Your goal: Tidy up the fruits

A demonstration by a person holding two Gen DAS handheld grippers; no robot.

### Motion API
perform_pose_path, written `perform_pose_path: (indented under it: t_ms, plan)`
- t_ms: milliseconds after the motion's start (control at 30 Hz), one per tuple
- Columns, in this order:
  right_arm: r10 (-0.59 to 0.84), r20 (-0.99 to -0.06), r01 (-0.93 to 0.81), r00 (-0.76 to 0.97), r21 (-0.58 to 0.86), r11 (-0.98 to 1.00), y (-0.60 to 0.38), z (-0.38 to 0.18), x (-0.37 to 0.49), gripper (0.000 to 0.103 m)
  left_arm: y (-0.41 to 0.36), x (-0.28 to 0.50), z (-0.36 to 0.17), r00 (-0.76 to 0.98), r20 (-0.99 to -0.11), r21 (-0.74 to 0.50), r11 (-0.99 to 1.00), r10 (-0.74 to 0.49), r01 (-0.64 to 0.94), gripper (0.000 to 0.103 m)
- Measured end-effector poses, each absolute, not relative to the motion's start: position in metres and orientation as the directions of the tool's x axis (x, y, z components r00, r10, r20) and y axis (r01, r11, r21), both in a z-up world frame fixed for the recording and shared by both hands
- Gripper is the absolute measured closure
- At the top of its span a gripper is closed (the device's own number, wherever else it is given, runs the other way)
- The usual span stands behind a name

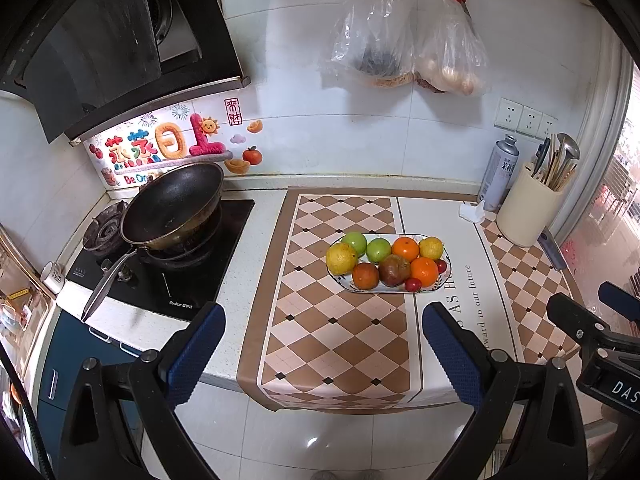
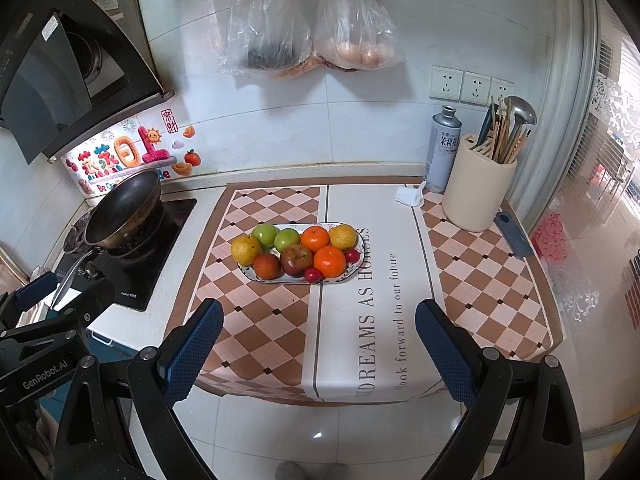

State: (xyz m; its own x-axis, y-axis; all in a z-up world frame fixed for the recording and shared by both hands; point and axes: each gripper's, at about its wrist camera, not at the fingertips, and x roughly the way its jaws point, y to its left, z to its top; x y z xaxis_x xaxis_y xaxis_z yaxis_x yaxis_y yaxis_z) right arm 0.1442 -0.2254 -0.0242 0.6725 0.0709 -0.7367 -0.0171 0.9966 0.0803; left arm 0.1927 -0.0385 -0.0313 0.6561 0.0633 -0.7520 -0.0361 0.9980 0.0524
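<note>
A patterned oval plate [image 1: 356,287] [image 2: 250,274] sits mid-counter on a checkered mat, filled with several fruits: two green apples [image 1: 378,250] [image 2: 286,239], oranges [image 1: 424,271] [image 2: 329,261], a yellow citrus [image 1: 341,258] [image 2: 245,249], a dark red apple [image 1: 394,269] [image 2: 296,260] and small red fruits [image 1: 413,284] [image 2: 313,275]. My left gripper [image 1: 322,332] hangs open in front of the counter edge, nothing between its blue pads. My right gripper [image 2: 319,328] is open too, equally far back from the plate. Each gripper shows at the other view's edge.
A black wok [image 1: 172,206] [image 2: 122,210] rests on the gas hob at the left. A cream utensil holder [image 1: 528,210] [image 2: 476,194], a spray can [image 1: 500,172] [image 2: 442,148] and crumpled tissue [image 2: 410,196] stand at the back right. Two plastic bags [image 1: 404,40] [image 2: 308,28] hang on the wall.
</note>
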Motion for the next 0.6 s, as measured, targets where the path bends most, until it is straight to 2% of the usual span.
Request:
perform_pose_path:
  t_ms: [600]
  plan:
    - [0.073, -0.736, -0.019, 0.674, 0.081, 0.997, -0.2279, -0.0214, 0.1393, 0.004, -0.0394, 0.1904, -0.0302, 0.662, -0.747, 0.050, 0.998, 0.064, -0.040, 0.002]
